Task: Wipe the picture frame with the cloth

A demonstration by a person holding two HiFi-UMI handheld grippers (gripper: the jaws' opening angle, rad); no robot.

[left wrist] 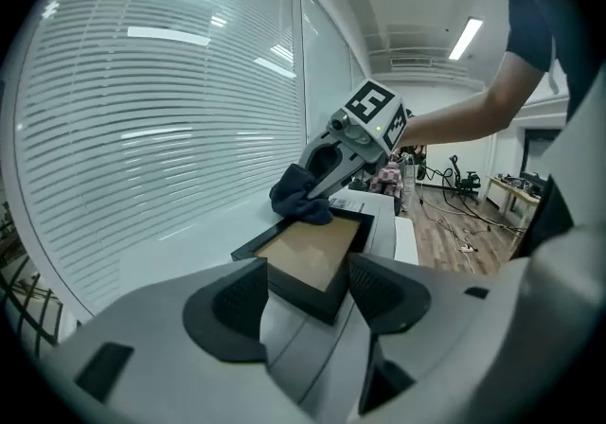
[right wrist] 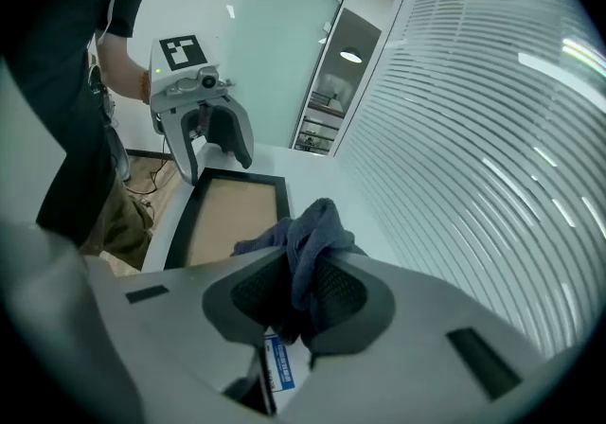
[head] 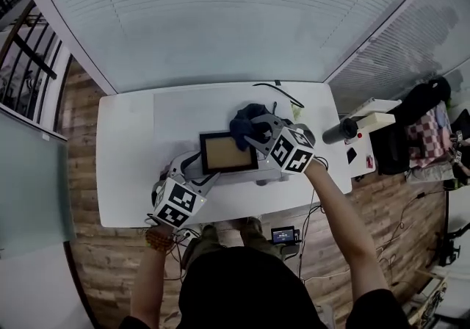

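A black picture frame (head: 228,152) with a tan panel lies flat near the middle of the white table (head: 132,151). My right gripper (head: 251,136) is shut on a dark blue cloth (head: 244,124), which hangs onto the frame's far right corner. In the right gripper view the cloth (right wrist: 308,228) is bunched between the pads, with the frame (right wrist: 232,214) beyond it. My left gripper (left wrist: 305,285) is open at the frame's near left corner (left wrist: 317,261). That corner lies between the jaws with gaps on both sides.
The frame rests on a pale flat thing (head: 242,175) on the table. A black cylinder (head: 340,131) lies at the table's right edge and a black cable (head: 279,89) runs at the back. Window blinds (head: 220,19) close off the far side. A cluttered chair (head: 426,136) stands to the right.
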